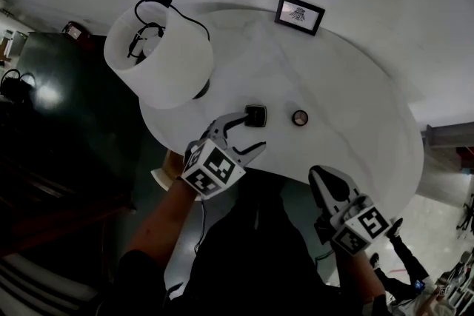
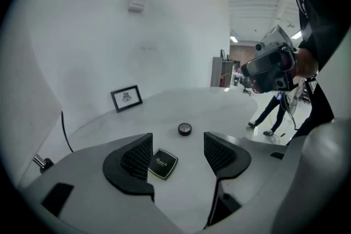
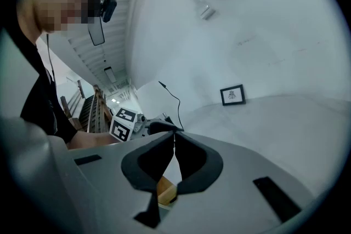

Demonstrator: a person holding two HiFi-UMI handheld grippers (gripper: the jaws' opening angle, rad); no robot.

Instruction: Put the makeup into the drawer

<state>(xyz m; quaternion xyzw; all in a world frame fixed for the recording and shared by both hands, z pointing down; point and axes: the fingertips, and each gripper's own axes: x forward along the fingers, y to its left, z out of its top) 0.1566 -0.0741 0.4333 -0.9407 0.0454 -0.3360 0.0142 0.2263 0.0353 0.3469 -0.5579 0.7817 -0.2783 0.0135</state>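
Head view: lamp (image 1: 159, 59) near square compact (image 1: 255, 115)

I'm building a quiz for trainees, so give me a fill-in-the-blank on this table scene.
The left gripper, aimed at the square compact, has its jaws ____.
The right gripper has its jaws ____.
The smaller makeup pot beside the compact is ____ in shape.
Missing words: open; shut; round.

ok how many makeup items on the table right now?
2. A square black compact lies on the table just ahead of the open left gripper; a small round compact sits to its right in the head view. The lamp may hide more.
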